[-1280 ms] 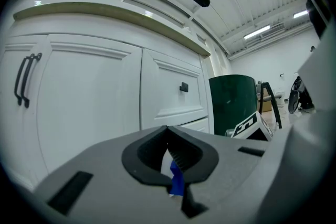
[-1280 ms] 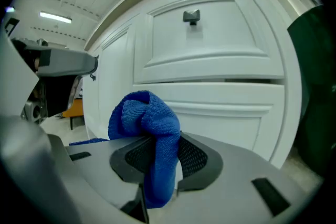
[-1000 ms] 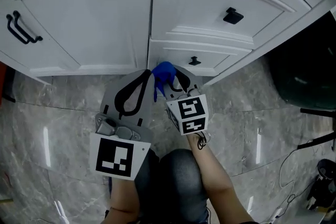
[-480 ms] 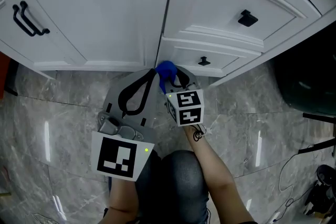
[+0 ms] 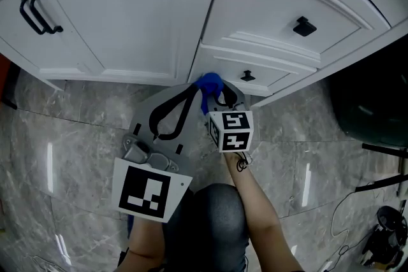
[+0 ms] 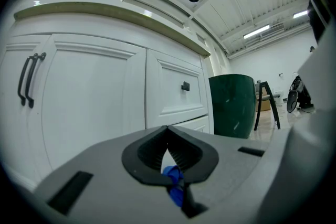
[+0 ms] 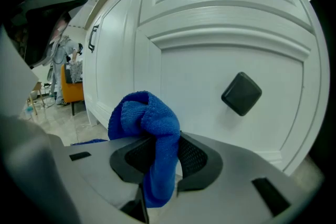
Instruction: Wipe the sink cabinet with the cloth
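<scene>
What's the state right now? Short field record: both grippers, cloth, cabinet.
right gripper: fingers shut on bunched blue microfibre cloth
left gripper: fingers closed tip to tip, nothing clearly held
cloth position: in front of white sink cabinet, at the lower drawer front near the black square knob
cloth contact with cabinet: cannot tell

Cloth [image 5: 209, 82]: blue, bunched, clamped in right hand-held gripper [image 7: 157, 150]. Sink cabinet [image 5: 127, 16]: white, panelled, doors shut, 12 o'clock of cloth.
</scene>
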Motion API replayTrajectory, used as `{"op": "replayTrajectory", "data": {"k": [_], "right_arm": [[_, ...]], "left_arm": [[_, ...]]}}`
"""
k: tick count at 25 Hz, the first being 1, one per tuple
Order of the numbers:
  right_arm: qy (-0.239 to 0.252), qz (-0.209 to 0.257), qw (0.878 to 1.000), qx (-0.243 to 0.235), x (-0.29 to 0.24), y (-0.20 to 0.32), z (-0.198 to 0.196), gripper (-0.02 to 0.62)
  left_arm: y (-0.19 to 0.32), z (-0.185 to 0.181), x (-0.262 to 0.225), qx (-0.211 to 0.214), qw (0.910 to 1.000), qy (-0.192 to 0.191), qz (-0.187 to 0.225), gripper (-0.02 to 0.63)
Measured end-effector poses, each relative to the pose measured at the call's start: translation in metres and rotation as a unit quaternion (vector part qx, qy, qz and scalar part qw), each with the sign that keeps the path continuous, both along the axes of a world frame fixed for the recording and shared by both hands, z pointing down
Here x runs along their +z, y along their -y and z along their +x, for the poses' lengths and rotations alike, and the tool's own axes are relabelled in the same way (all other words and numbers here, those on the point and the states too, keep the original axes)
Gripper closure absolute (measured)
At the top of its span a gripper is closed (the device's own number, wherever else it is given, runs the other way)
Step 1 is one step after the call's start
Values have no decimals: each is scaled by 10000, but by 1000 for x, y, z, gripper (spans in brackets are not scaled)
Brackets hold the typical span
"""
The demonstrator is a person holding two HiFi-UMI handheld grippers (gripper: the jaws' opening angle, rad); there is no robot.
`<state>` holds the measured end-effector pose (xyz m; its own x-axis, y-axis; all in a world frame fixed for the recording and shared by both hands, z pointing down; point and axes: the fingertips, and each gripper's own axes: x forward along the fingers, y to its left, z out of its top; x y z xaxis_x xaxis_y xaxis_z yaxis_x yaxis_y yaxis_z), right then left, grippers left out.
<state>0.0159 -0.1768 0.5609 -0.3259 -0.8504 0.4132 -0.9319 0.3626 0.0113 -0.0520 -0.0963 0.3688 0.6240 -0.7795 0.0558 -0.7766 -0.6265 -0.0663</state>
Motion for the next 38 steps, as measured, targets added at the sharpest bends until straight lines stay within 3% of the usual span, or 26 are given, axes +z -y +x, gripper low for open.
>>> {"op": "replayTrajectory", "data": {"k": [38], "right_arm": [[213,246,9936,1086,-1,-5,83,480]], "left_arm": [[-6,18,1,173,9994,299,45,606]]}}
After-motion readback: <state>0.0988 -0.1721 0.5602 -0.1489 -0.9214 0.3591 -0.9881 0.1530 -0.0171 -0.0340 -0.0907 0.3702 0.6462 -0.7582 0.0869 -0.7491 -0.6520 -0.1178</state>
